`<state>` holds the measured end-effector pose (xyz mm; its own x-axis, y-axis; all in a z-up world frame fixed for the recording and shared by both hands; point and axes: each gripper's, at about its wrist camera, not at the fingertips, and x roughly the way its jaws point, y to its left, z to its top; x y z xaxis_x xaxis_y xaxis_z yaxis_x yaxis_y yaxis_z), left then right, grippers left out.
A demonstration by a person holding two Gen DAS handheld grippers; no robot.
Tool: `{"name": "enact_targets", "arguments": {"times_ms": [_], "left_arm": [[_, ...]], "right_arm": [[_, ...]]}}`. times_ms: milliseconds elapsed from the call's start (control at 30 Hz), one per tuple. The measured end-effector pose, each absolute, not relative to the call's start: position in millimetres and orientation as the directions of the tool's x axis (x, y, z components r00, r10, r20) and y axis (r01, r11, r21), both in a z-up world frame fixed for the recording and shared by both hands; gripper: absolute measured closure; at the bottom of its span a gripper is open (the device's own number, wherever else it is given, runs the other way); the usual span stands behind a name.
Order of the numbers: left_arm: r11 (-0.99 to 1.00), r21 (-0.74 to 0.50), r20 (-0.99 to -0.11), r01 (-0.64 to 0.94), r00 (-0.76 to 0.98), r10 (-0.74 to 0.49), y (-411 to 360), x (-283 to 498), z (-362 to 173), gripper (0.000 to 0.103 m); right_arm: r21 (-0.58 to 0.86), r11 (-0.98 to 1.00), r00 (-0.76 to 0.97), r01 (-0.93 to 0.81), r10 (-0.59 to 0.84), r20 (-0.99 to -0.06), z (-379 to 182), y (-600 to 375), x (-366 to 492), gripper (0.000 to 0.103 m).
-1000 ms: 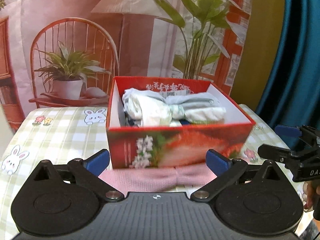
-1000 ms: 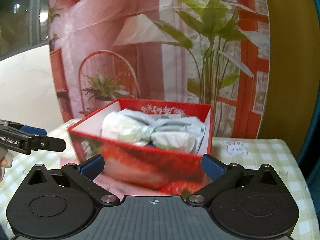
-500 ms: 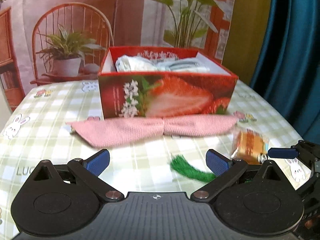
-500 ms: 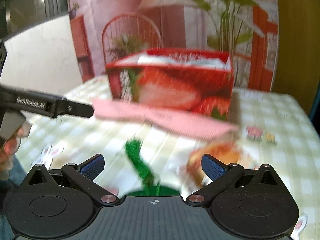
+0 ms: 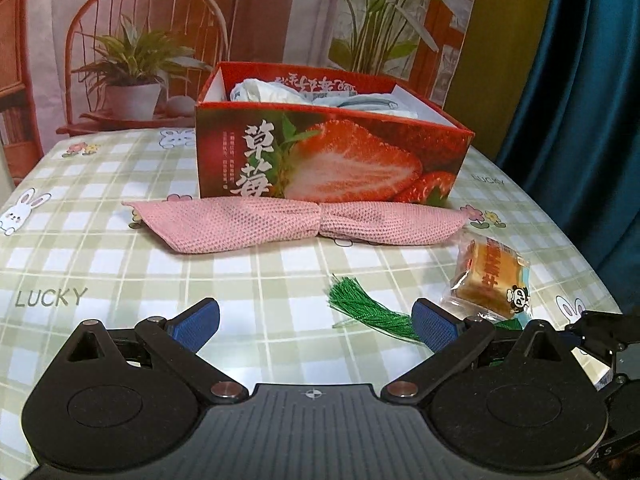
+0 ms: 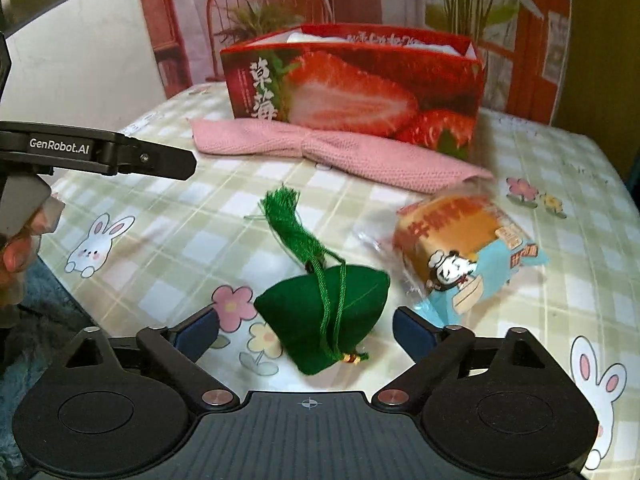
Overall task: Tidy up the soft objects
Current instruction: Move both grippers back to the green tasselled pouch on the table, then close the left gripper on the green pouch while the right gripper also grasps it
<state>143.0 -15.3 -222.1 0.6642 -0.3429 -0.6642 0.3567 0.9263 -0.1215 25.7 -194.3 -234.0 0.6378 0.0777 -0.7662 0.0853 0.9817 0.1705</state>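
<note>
Red cardboard makes the strawberry box (image 5: 332, 160), which sits far ahead of both sets of fingers with white and pale blue soft things (image 5: 280, 90) inside. Big white Chinese letters are printed on its front. A pink knit cloth (image 5: 296, 222) lies flat just in front of the box, touching it.

The right gripper (image 6: 306, 330) has its fingers spread wide and holds nothing. A green stuffed toy (image 6: 320, 312) with a tassel lies between them on the table (image 6: 160, 248). A wrapped cake (image 6: 460, 240) with a cartoon chef sits ahead to the right.

The left gripper (image 5: 316, 320) is wide open and empty too. "LUCKY" is printed on the checked tablecloth, ahead on its left. "GenRobot.AI" is written on the left gripper's side.
</note>
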Motion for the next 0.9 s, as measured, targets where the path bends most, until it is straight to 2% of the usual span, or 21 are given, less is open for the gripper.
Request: {"name": "enact_targets", "arguments": {"times_ms": [100,133,167,200,533,700,900], "left_arm": [[0.922,-0.135,-0.662,0.363,0.659,-0.356,-14.7,144.1,-223.8,0.0],[0.922,-0.136,-0.662,0.363,0.659,-0.358,-14.5,144.3,-224.4,0.001],[0.922,-0.138,-0.662,0.361,0.659,-0.357,-14.3,144.6,-225.1,0.001],[0.923,-0.139,-0.664,0.359,0.658,-0.356,-13.5,145.2,-225.8,0.001],[0.949,-0.166,-0.692,0.268,0.654,-0.306,2.2,157.0,-239.2,0.002],[0.952,-0.179,-0.698,0.249,0.65,-0.301,6.6,159.8,-243.4,0.004],[0.942,-0.206,-0.694,0.266,0.638,-0.332,5.5,161.7,-245.5,0.011]], "right_arm": [[0.175,0.982,0.632,0.068,0.093,-0.769,-234.2,-193.1,29.4,0.022],[0.172,0.983,0.631,0.057,0.099,-0.77,-234.3,-191.3,31.8,0.027],[0.171,0.984,0.625,0.041,0.108,-0.773,-235.1,-189.6,34.8,0.038],[0.169,0.985,0.616,0.021,0.121,-0.778,-236.5,-186.8,39.1,0.041],[0.179,0.963,0.607,-0.2,0.265,-0.749,-242.6,-152.2,94.2,0.042],[0.178,0.962,0.627,-0.209,0.271,-0.731,-252.1,-141.1,114.5,0.043],[0.164,0.97,0.679,-0.181,0.244,-0.693,-264.8,-138.0,96.6,0.041]]}}
